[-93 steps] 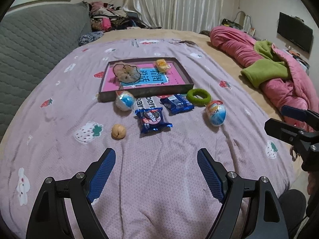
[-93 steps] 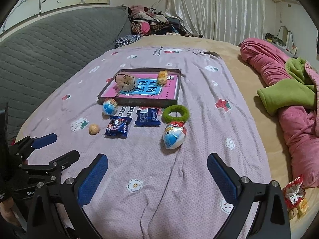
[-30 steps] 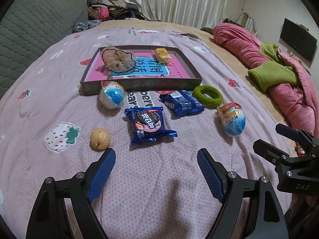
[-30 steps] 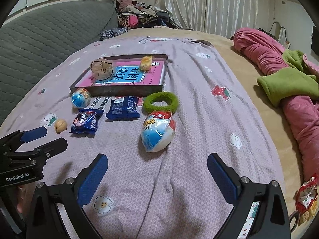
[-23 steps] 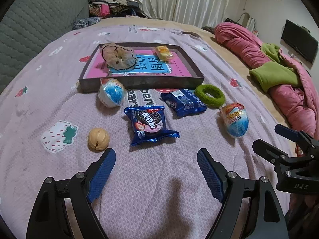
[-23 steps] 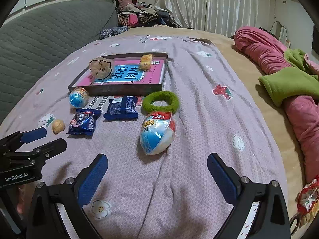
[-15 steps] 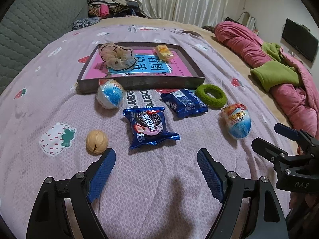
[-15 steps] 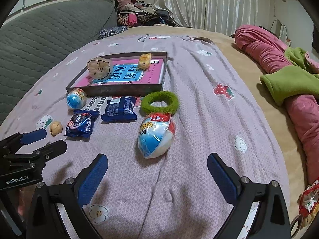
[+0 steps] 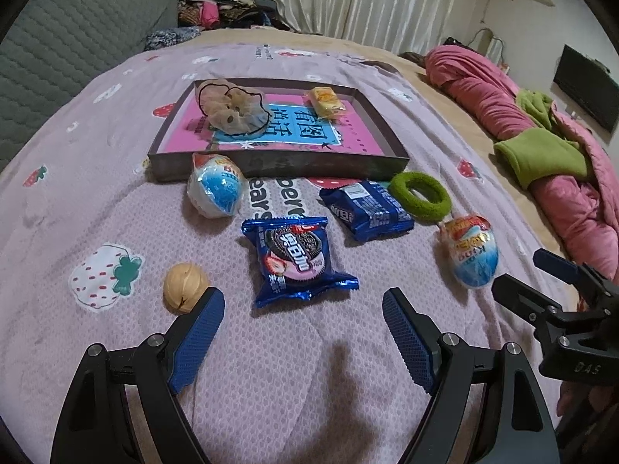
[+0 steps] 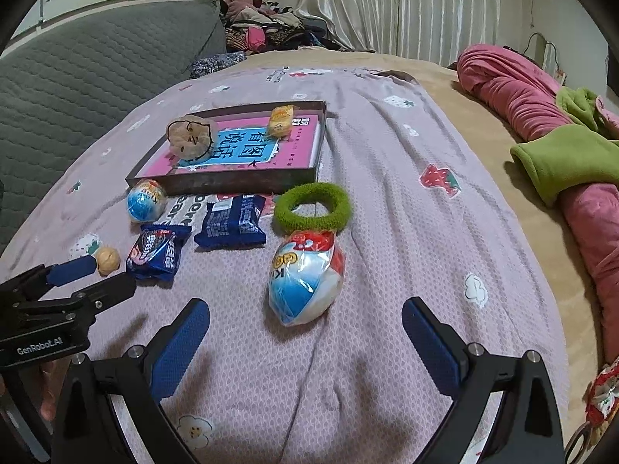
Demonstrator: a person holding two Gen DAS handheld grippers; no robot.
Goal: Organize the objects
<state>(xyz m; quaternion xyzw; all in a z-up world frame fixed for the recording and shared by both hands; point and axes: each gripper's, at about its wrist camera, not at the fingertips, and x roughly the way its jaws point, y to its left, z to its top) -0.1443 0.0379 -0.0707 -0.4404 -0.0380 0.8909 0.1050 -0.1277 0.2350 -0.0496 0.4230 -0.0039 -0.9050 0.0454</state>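
Observation:
A shallow dark tray (image 9: 387,131) (image 10: 232,181) with a pink lining holds a beige scrunchie (image 9: 232,110) and a yellow snack (image 9: 325,102). In front of it on the bed lie two egg-shaped treats (image 9: 216,190) (image 9: 472,257), an Oreo pack (image 9: 296,259), a blue snack pack (image 9: 365,208), a green hair ring (image 9: 419,195) and a walnut (image 9: 185,287). My left gripper (image 9: 303,328) is open just short of the Oreo pack. My right gripper (image 10: 305,332) is open just short of the nearer egg treat (image 10: 305,278).
A pink quilt with a green blanket (image 9: 541,158) is piled along the right side of the bed. A grey quilted headboard (image 10: 77,77) runs along the left. A pile of clothes (image 10: 263,27) lies at the back, by the curtains.
Both grippers have moved forward toward the objects, so the snacks and eggs now lie close to the fingertips. Both stayed open. Nothing on the bed has moved.

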